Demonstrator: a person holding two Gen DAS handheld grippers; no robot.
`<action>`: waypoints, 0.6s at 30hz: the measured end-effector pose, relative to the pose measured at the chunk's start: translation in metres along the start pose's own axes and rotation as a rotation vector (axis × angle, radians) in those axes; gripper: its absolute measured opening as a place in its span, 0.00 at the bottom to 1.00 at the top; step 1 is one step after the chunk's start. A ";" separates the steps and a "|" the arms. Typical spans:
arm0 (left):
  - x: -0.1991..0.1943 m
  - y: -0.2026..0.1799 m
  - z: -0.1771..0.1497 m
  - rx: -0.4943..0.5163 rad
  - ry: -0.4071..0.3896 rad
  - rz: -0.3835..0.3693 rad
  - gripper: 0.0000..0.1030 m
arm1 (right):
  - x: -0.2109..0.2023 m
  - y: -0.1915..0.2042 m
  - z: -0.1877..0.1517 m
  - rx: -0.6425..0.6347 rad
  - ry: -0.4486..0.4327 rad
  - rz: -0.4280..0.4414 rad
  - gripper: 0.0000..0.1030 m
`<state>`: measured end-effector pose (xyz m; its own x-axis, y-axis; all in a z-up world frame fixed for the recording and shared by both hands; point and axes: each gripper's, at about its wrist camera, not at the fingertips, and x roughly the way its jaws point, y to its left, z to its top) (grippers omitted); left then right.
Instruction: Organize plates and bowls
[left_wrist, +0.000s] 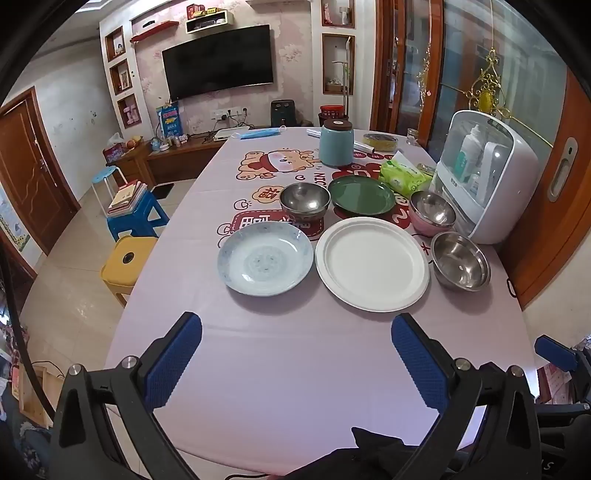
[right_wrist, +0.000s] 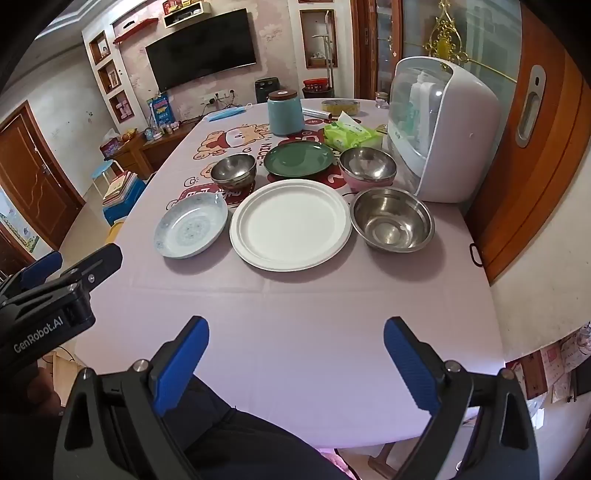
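Note:
A white plate (left_wrist: 372, 263) (right_wrist: 290, 224) lies mid-table, with a pale blue patterned plate (left_wrist: 265, 259) (right_wrist: 191, 224) to its left and a green plate (left_wrist: 361, 195) (right_wrist: 298, 158) behind it. One steel bowl (left_wrist: 305, 200) (right_wrist: 233, 170) stands behind the blue plate, another (left_wrist: 461, 261) (right_wrist: 392, 218) right of the white plate. A steel-lined pink bowl (left_wrist: 432, 213) (right_wrist: 367, 168) sits behind that. My left gripper (left_wrist: 296, 332) and right gripper (right_wrist: 296, 332) hover open and empty over the table's near part, well short of the dishes.
A white dish cabinet (left_wrist: 487, 176) (right_wrist: 441, 129) stands at the table's right edge by a wooden sliding door. Behind the dishes are a teal canister (left_wrist: 335, 143) (right_wrist: 285, 112), green wipes pack (left_wrist: 404, 175) (right_wrist: 351, 134) and a tin. Stools (left_wrist: 127, 264) stand left of the table.

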<state>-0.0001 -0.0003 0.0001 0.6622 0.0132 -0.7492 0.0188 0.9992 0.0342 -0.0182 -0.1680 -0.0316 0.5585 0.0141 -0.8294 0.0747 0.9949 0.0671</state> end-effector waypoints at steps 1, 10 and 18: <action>0.000 0.000 0.000 0.000 0.001 -0.001 0.99 | 0.000 0.000 0.000 0.000 0.000 -0.001 0.94; 0.000 -0.001 0.000 -0.003 0.009 -0.005 0.99 | 0.002 -0.001 0.001 0.002 0.001 0.001 0.94; 0.004 0.005 -0.004 -0.007 0.011 -0.022 0.99 | 0.003 -0.003 0.002 0.003 0.001 0.004 0.94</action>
<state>-0.0005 0.0046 -0.0055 0.6531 -0.0085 -0.7572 0.0277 0.9995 0.0127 -0.0150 -0.1711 -0.0334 0.5576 0.0185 -0.8299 0.0749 0.9945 0.0726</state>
